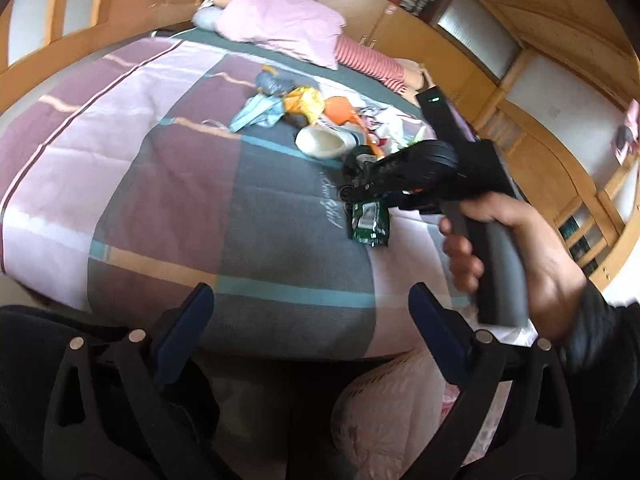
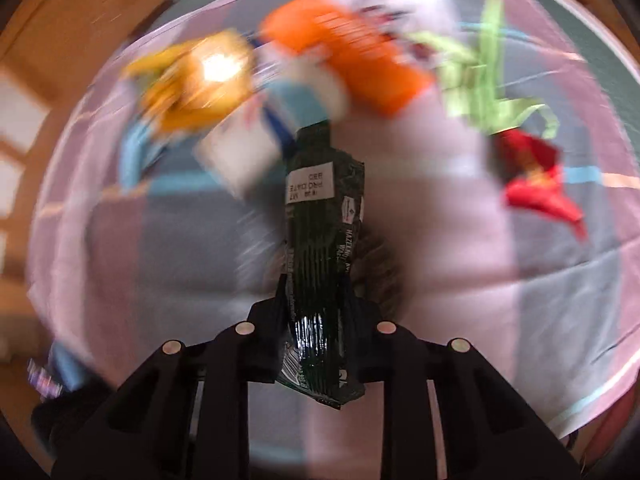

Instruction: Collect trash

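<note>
1. The right gripper points steeply down at the bed, and its jaws are pressed onto a dark green wrapper that stands up between them; the wrapper carries a white printed label near its top.
2. In the left wrist view the same green wrapper hangs under the right gripper, just above the grey patch of the quilt, with a person's hand around the grey handle.
3. The left gripper has its jaws spread wide with nothing between them; it hangs over the near edge of the bed, apart from the green wrapper.
4. Beyond the green wrapper lies a loose pile of trash on the quilt: a white cup on its side closest to it, an orange packet behind the cup, a yellow-orange wrapper and pale blue plastic further to the left.
5. In the right wrist view, blurred, a red wrapper lies to the right of the green wrapper, with a light green paper piece above it.
6. A pink pillow sits at the far end of the bed, well beyond the green wrapper.
</note>
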`<state>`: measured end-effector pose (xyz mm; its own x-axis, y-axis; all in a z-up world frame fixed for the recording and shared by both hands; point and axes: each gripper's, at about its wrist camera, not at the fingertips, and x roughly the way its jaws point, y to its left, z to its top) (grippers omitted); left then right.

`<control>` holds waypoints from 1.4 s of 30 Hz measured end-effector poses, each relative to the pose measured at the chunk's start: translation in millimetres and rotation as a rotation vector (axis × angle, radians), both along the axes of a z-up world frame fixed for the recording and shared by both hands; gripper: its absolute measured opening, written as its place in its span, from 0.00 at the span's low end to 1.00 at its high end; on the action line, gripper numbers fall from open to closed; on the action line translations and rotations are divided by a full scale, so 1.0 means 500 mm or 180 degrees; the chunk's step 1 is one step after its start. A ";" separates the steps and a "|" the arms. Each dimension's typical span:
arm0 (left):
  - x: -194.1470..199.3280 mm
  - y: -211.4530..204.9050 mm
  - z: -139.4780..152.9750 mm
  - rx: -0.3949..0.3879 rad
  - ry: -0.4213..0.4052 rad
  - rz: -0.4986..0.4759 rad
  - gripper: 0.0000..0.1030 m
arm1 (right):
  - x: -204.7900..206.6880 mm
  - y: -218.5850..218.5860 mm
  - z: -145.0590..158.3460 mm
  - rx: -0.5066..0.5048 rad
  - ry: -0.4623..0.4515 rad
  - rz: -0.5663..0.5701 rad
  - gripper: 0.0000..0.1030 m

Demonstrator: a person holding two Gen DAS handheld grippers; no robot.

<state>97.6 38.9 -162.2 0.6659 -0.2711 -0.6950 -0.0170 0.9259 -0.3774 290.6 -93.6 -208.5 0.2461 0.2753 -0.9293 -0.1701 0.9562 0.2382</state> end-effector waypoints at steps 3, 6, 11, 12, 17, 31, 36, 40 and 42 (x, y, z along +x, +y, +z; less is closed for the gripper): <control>0.002 -0.008 -0.006 0.0064 0.0051 0.0014 0.94 | -0.032 0.010 0.030 0.0296 0.0016 0.0333 0.53; 0.002 -0.014 -0.009 0.0178 0.0091 0.0009 0.95 | -0.044 -0.038 0.092 0.0507 -0.0260 0.0330 0.59; 0.083 0.010 -0.023 0.0223 0.0429 0.0214 0.96 | -0.023 -0.181 0.182 0.0164 -0.0940 -0.0351 0.59; 0.101 0.017 -0.019 0.0198 0.0426 0.0274 0.96 | -0.015 -0.206 0.182 0.0136 -0.0938 -0.0511 0.59; 0.203 0.016 0.005 0.0034 0.0356 0.0224 0.96 | 0.054 -0.278 0.120 -0.0098 -0.0663 -0.1006 0.59; 0.283 -0.137 -0.117 0.0681 0.0684 -0.0504 0.72 | 0.101 -0.237 -0.028 -0.0502 -0.0218 -0.0964 0.31; 0.265 -0.140 -0.112 0.0891 0.0587 -0.0592 0.41 | 0.040 -0.266 0.038 -0.0117 -0.0401 -0.1061 0.29; 0.244 -0.105 -0.103 0.0807 0.0554 -0.0490 0.27 | -0.001 -0.298 0.104 0.0197 -0.0805 -0.1187 0.29; 0.233 -0.088 -0.096 0.0776 0.0507 -0.0435 0.26 | -0.023 -0.311 0.138 0.0325 -0.1048 -0.1261 0.29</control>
<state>214.3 -5.0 -210.1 0.5124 -0.1632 -0.8431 0.0729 0.9865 -0.1467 279.2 -249.2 -139.3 0.6243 0.1869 -0.7585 0.1184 0.9371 0.3283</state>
